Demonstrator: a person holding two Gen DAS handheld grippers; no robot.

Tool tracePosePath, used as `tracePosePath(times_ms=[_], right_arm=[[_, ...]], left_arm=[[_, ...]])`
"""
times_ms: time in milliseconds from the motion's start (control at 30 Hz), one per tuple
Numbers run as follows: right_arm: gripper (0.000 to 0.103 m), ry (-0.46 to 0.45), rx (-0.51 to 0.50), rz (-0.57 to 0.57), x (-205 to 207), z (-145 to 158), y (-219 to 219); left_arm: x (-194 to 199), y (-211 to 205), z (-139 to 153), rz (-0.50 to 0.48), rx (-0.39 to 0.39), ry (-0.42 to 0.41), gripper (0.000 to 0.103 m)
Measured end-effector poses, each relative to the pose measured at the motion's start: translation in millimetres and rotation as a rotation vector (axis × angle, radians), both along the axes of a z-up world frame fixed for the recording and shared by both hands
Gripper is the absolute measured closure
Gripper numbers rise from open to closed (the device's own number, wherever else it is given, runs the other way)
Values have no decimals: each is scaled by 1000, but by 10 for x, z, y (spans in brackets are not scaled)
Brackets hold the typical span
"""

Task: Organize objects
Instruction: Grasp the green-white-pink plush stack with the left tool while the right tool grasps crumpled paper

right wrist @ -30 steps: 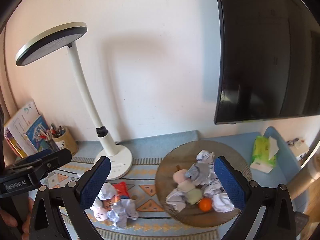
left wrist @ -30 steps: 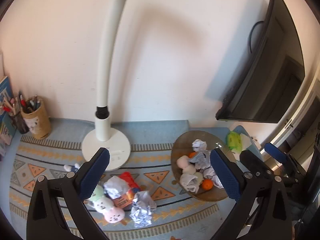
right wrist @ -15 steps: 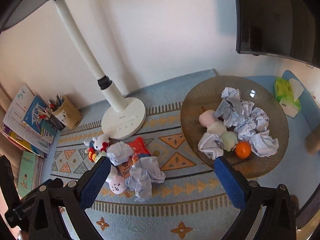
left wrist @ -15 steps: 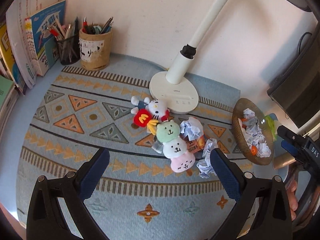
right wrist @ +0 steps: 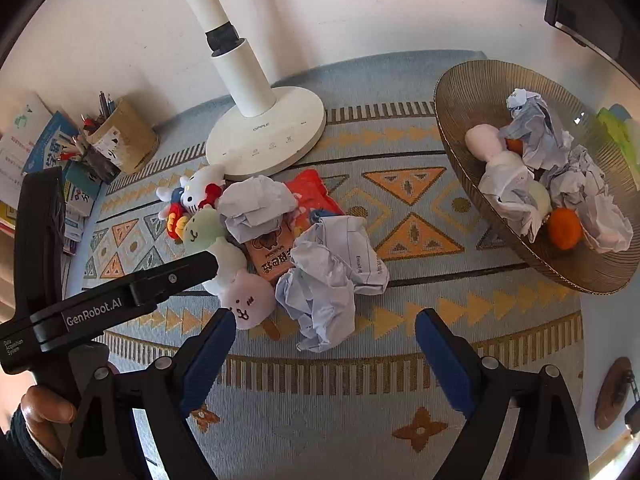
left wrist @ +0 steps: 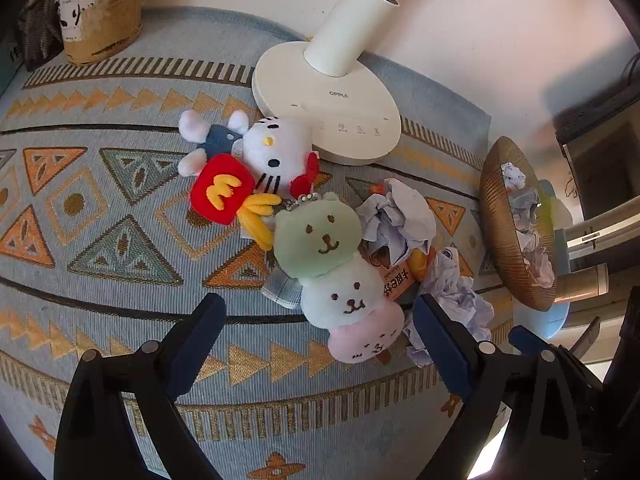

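Observation:
A pile lies on the patterned mat: a white cat plush with a red pouch, a three-headed pastel bear plush, two crumpled paper balls, an orange snack box and a red packet. My left gripper is open, just in front of the bear plush. My right gripper is open, just in front of the big paper ball. A brown bowl at the right holds paper balls, pale balls and an orange.
A white lamp base stands behind the pile. A pen cup and books are at the back left. A green tissue pack lies beyond the bowl. The left gripper's body crosses the right wrist view.
Both grippers have tilted down from facing the wall and moved in close to the pile on the mat. Both stay open and empty.

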State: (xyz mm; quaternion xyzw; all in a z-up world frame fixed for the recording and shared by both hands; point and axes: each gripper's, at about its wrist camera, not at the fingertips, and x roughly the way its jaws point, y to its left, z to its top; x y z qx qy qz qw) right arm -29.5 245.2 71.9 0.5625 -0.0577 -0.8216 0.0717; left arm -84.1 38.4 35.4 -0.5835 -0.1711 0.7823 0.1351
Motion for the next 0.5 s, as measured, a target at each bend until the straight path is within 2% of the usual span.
tracePosePath(times_ms=[67, 200, 267, 300, 367, 400, 433, 500], right_arm=[[19, -9, 12, -3, -70, -40, -32], [22, -31, 26, -13, -220, -118, -52], [26, -31, 27, -3, -269, -142, -73], [28, -36, 30, 6, -289, -162, -91], [40, -58, 23, 21, -324, -222, -116], [45, -73, 16, 26, -331, -258, -121], [56, -87, 9, 31, -336, -287, -121], [58, -92, -3, 31, -324, -304, -104]], left_arm=[[-25, 56, -26, -21, -7, -4, 18], [-89, 96, -67, -27, -3, -10, 19], [-112, 66, -80, -24, 14, -15, 27], [-121, 68, -93, -25, 15, -20, 34], [-139, 83, -124, -31, 21, -35, 41], [-135, 91, -138, -37, 30, -40, 50], [-125, 96, -145, -42, 48, -41, 54], [-97, 88, -129, -41, 49, -30, 56]])
